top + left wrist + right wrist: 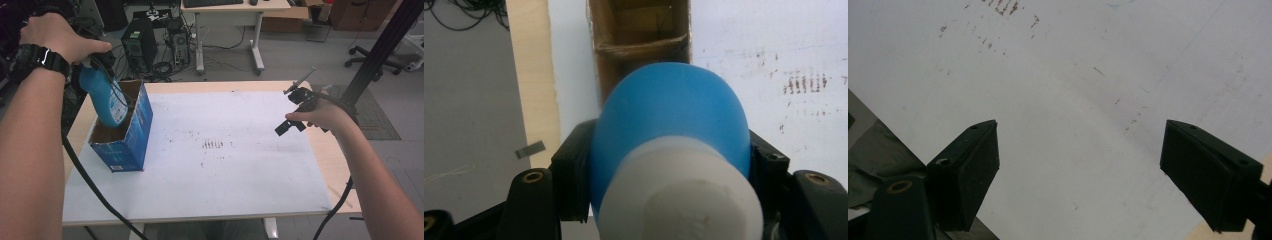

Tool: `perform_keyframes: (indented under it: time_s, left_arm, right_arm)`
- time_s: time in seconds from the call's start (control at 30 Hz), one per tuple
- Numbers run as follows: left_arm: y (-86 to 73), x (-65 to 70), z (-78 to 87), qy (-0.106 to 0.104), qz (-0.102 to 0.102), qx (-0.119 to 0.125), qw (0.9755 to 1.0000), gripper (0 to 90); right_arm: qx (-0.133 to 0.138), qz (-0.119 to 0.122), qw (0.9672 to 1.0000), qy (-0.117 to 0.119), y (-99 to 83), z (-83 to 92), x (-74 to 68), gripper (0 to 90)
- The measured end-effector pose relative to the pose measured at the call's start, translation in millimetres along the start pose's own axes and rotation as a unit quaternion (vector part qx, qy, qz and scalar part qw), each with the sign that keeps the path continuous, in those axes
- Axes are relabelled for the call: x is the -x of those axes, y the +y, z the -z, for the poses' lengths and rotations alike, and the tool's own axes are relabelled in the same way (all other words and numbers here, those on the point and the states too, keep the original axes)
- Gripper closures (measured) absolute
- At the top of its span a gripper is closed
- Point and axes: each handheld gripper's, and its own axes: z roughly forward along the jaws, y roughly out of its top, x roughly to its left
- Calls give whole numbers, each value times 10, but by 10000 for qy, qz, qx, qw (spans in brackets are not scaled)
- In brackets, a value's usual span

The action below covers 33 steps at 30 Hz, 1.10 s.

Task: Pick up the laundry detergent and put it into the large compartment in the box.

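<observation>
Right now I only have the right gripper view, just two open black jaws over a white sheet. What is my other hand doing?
Observer: The left gripper is shut on a blue bottle, holding it near its white cap.
Operator: Where is the bottle going?
Observer: Its lower end is already inside an open blue box, which stands at the left edge of the white sheet.
Operator: Is the box free inside?
Observer: The left gripper view shows a cardboard divider across the box just beyond the bottle.
Operator: And my right gripper?
Observer: The right gripper hangs open at the sheet's right edge, holding nothing.
</observation>
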Motion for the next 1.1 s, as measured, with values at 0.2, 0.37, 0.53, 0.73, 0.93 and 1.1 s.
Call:
perform_keyframes:
  time_s: [0.2,0.37,0.53,0.73,0.93,1.1]
  left_arm:
    - [-4,-49,-31,-58,93,3,9999,369]
    - [-4,-82,-70,-38,140,-26,9999,369]
    - [-2,-98,-88,6,156,-33,9999,369]
    - [-5,-110,-111,-37,149,-45,9999,369]
    - [-1,-113,-172,-39,166,-67,9998,369]
    - [3,-115,-218,-52,158,-105,9998,369]
  right_arm:
    - [-14,-30,10000,5,1,-5,-6,162]
    - [-16,-35,10000,3,2,-8,-1,161]
    - [-29,-23,10000,3,9,-19,-4,161]
    - [-50,-28,10000,1,22,-32,-9,162]
    - [-54,-3,10000,-1,33,-40,-16,162]
    - [-65,-15,10000,2,33,-49,-22,162]
